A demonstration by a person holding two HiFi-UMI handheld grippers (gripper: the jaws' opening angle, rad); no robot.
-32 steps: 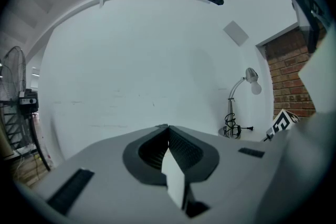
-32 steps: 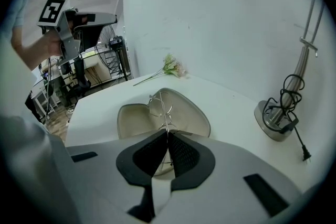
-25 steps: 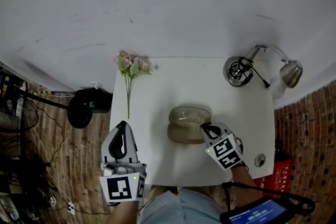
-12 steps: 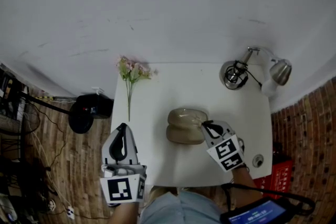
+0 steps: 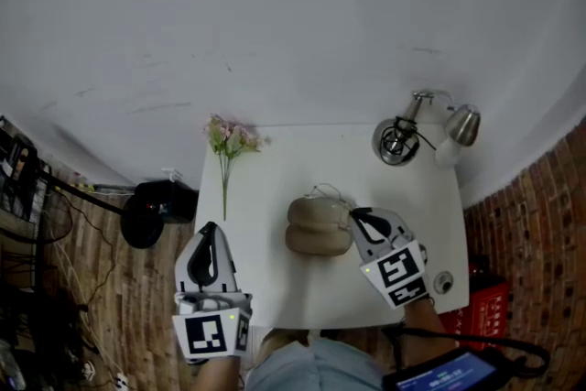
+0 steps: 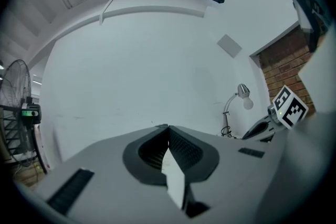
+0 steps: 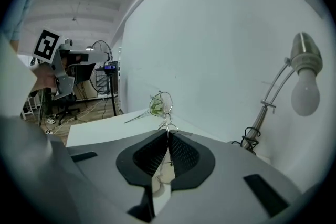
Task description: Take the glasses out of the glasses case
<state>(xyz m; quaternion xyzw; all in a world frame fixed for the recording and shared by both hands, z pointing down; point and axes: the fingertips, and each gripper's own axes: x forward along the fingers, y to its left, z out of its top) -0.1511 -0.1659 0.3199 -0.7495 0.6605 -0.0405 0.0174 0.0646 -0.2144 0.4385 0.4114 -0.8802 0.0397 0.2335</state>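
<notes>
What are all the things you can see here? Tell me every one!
table: one, white, middle
glasses case: one, tan, open, on the table
glasses: one pair, thin metal, pinched in the right gripper
flowers: one sprig, pink, table's far left corner
lamp: one, silver, table's far right corner
left gripper: one, grey, shut, empty, at the table's left edge
right gripper: one, grey, beside the case
</notes>
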